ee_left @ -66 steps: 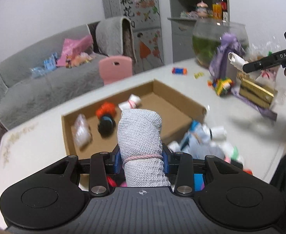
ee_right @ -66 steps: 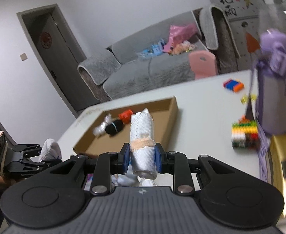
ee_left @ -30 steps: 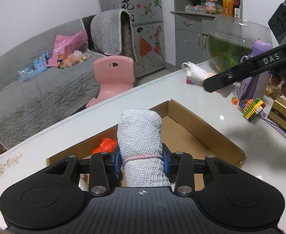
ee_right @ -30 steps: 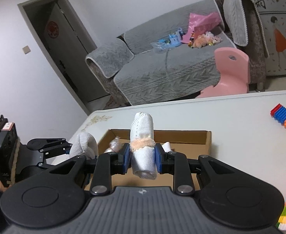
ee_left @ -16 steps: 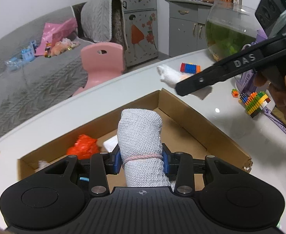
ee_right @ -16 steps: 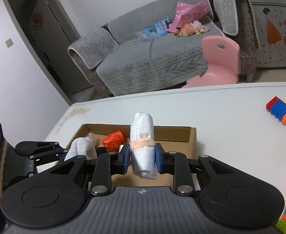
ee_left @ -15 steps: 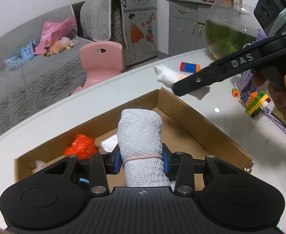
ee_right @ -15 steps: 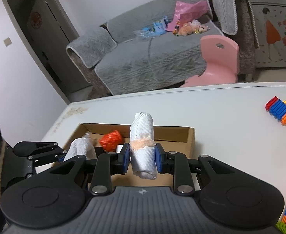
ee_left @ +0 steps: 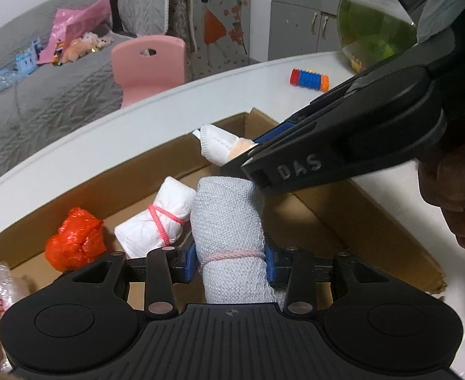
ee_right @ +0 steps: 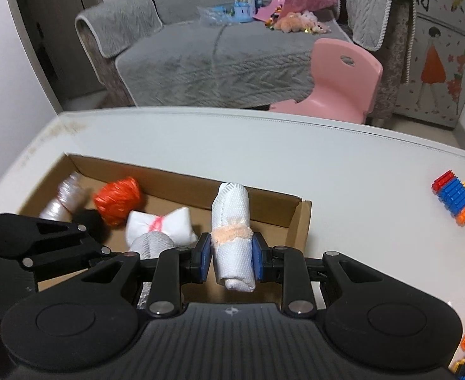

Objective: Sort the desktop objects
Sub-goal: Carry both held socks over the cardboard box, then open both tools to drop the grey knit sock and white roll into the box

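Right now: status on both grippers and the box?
Left gripper shut on grey roll. Right gripper shut on white roll. Both over cardboard box. Grippers crowd each other.

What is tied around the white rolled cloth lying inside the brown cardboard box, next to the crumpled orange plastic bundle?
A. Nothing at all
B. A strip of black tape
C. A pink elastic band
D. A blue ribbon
C: a thin pink elastic band crosses the middle of the white rolled cloth, which lies on the floor of the brown cardboard box beside the crumpled orange plastic bundle.
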### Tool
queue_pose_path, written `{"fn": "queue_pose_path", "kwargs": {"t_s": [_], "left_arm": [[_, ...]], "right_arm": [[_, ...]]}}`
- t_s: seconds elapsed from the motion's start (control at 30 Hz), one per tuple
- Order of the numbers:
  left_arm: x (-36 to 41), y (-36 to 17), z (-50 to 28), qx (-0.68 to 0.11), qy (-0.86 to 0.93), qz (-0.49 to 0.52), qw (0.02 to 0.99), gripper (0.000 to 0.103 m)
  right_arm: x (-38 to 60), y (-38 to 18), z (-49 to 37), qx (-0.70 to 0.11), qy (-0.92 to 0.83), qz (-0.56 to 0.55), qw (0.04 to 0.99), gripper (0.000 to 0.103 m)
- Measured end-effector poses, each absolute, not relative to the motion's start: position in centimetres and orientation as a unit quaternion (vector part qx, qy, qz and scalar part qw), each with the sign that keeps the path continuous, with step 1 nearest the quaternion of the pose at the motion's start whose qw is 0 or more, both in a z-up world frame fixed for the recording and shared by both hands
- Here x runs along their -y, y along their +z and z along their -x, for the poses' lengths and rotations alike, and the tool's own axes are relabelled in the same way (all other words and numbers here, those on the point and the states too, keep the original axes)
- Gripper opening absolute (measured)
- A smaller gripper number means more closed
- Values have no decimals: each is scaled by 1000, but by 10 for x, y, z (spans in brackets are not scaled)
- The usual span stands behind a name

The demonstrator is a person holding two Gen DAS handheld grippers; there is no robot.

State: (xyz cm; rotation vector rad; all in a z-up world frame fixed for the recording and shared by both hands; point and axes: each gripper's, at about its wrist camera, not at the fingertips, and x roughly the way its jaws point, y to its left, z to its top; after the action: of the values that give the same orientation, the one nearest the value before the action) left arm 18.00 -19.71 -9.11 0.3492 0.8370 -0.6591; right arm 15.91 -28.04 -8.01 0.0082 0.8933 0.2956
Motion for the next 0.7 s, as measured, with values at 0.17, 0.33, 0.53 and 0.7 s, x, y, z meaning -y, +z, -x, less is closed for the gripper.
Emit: {"fn": "queue_pose_path", "kwargs": {"t_s": [0.17, 0.33, 0.53, 0.7], "left_arm": [[198, -94, -186, -399, -303, -158, 851, 51], [197, -91, -185, -388, -293, -162, 859, 89], [194, -84, -177, -375, -279, -185, 865, 97], [176, -58, -157, -353, -283, -171, 875, 98]], "right_arm": [[276, -90, -162, -437, 133, 14, 890, 24], [271, -88, -162, -430, 127, 19, 894, 31], [278, -69, -149, -402, 129, -4, 907, 52], [288, -41, -125, -371, 136, -22, 918, 53]]}}
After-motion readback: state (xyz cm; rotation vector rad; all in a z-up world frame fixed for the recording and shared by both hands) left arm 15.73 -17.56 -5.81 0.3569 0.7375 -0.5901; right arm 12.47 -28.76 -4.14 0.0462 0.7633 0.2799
